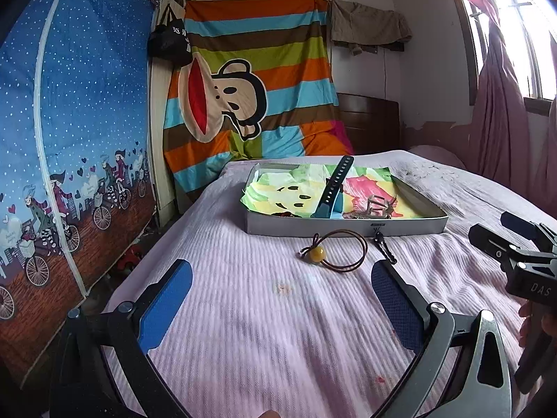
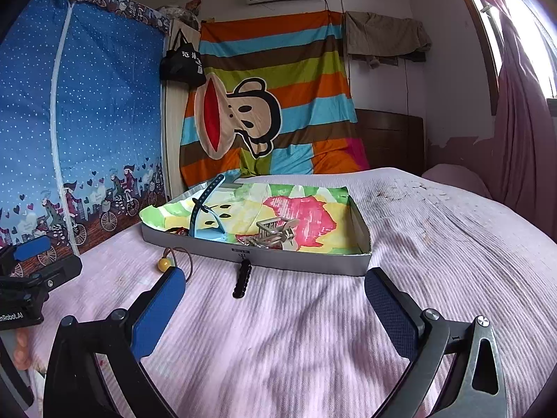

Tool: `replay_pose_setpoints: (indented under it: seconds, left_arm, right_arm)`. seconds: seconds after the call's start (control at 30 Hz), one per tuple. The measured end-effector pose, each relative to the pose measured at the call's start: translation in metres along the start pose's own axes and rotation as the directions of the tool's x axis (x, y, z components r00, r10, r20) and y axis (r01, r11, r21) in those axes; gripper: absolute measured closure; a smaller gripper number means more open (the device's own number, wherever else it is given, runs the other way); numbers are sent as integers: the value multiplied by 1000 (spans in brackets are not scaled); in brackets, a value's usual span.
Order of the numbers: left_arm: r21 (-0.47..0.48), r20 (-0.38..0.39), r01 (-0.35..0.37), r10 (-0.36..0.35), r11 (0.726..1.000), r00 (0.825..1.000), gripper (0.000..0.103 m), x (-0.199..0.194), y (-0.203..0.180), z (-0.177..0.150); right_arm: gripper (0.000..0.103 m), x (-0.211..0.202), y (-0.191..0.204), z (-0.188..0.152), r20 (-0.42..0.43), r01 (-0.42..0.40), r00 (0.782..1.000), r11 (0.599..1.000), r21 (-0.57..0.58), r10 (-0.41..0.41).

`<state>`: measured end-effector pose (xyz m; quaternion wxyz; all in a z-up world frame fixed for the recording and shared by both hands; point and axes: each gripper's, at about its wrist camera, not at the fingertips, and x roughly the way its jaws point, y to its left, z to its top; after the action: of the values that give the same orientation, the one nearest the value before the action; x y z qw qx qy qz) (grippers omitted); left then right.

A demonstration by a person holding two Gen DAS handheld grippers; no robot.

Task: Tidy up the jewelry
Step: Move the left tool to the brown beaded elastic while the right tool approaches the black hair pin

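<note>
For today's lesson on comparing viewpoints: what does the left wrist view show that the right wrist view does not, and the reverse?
Only the left wrist view shows the whole brown cord loop with its yellow bead, and the right gripper from its side.

Only the right wrist view shows the full black hair clip on the bed, and the left gripper from its side.

Both show the grey tray with its colourful lining, the blue watch band, the metal clip, and open jaws on the left gripper and right gripper.
</note>
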<state>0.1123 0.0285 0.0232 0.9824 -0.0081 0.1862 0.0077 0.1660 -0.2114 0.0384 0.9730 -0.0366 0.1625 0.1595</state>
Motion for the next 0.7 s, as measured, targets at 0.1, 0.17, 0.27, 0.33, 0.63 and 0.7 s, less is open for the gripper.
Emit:
replay_pose_setpoints:
  seconds: [0.1, 0.17, 0.27, 0.33, 0.63, 0.7]
  left_arm:
    - [9, -11, -6, 7, 1000, 1000, 2, 4, 0, -4]
    - [6, -18, -7, 8, 1000, 1000, 2, 7, 1, -4]
    - [-1, -31, -3, 3, 1000, 1000, 2, 11, 4, -4]
    - [-1, -43, -5, 5, 1000, 999, 2, 13, 4, -4]
    - [17, -132, 12, -10, 1000, 991, 2, 35, 1, -1]
    - [25, -161, 16, -12, 1000, 987, 2, 42, -1, -1]
  right_arm:
    - [0, 2, -1, -2, -12, 2, 1000, 1000, -1, -2]
    - [0, 5, 0, -3, -22, 5, 1000, 1000, -6, -5]
    - [0, 9, 2, -5, -44, 11, 999, 1000, -18, -12]
    - [0, 12, 4, -6, -66, 14, 998, 999, -29, -16]
    - [0, 23, 5, -12, -127, -3, 992, 999, -39, -2]
    - [0, 24, 4, -13, -135, -7, 991, 999, -38, 2]
